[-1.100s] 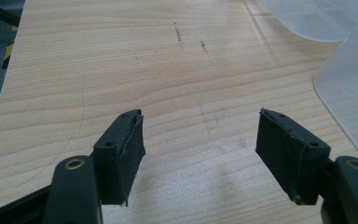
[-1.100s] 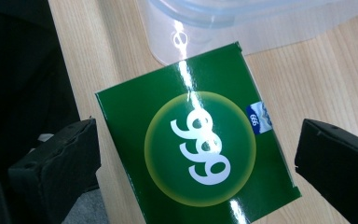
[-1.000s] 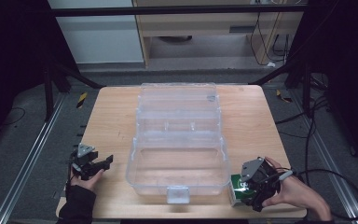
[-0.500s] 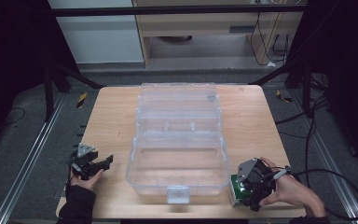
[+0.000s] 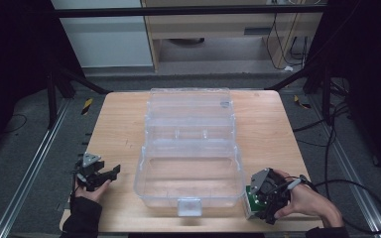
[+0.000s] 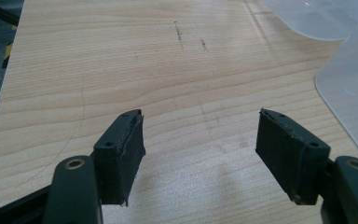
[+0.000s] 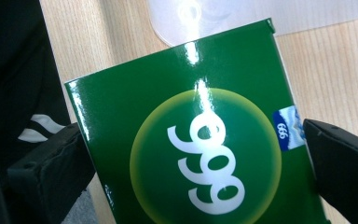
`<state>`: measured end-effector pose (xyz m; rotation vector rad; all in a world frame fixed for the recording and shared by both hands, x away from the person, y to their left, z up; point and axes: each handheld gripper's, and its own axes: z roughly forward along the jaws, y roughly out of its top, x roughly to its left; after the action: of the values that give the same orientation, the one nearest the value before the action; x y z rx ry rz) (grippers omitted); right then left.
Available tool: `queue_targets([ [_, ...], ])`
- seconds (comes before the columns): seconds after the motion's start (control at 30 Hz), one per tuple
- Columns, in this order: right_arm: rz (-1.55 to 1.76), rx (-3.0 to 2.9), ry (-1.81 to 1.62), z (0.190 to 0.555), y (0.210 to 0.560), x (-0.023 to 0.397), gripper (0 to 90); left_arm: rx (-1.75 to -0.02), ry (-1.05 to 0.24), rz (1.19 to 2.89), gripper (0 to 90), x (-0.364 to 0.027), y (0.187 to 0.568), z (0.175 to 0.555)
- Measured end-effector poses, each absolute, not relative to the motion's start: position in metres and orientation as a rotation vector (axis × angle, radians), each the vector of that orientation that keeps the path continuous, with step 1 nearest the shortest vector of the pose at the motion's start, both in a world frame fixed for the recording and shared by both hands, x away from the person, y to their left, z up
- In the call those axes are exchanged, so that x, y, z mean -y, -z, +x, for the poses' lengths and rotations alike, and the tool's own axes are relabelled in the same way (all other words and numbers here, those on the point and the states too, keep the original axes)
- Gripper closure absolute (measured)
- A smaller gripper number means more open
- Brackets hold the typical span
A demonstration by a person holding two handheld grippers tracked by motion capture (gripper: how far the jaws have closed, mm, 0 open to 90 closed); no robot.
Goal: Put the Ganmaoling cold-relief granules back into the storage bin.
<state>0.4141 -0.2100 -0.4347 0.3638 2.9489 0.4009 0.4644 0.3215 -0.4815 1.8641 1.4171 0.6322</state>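
- Green carton (image 7: pixel 200 154) printed with a white "999", clamped between the right gripper (image 5: pixel 264 198) jaws at the table's near right corner, just beside the box's front right corner.
- Against the frame a second back: right gripper and carton drawn slightly nearer the front edge, hand (image 5: pixel 307 201) angled more inward; left gripper (image 5: pixel 99 173) unmoved; box unmoved.
- Counted: one clear plastic box (image 5: pixel 191 148) with its lid (image 5: pixel 191 104) thrown open toward the far side; one green carton; two grippers; one wooden table (image 5: pixel 124 124).
- Left gripper resting near the table's near left corner, jaws spread wide over bare wood, nothing between them; rounded clear box corner (image 6: pixel 349 88) visible ahead and to the side in the left gripper view.
- Box set along the table's middle, white latch (image 5: pixel 188 206) close to the front edge.
- Open wood strips on both sides of the box; broader bare stretch on the left; carton close to the front edge on the right.
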Motion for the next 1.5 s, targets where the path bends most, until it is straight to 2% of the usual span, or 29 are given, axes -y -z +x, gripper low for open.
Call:
queue_targets([
  [0.43,0.346,-2.975,-0.382,0.419,0.445,0.211,0.7,-1.418,-0.631,1.867,31.5,-0.322,0.482,0.465],
  [0.97,0.413,-2.972,-0.434,0.417,0.442,0.22,14.2,-1.418,-0.631,1.868,31.6,-0.322,0.482,0.465],
  [1.5,0.462,-2.962,-0.479,0.409,0.43,0.228,16.4,-1.418,-0.631,1.868,31.8,-0.321,0.482,0.465],
])
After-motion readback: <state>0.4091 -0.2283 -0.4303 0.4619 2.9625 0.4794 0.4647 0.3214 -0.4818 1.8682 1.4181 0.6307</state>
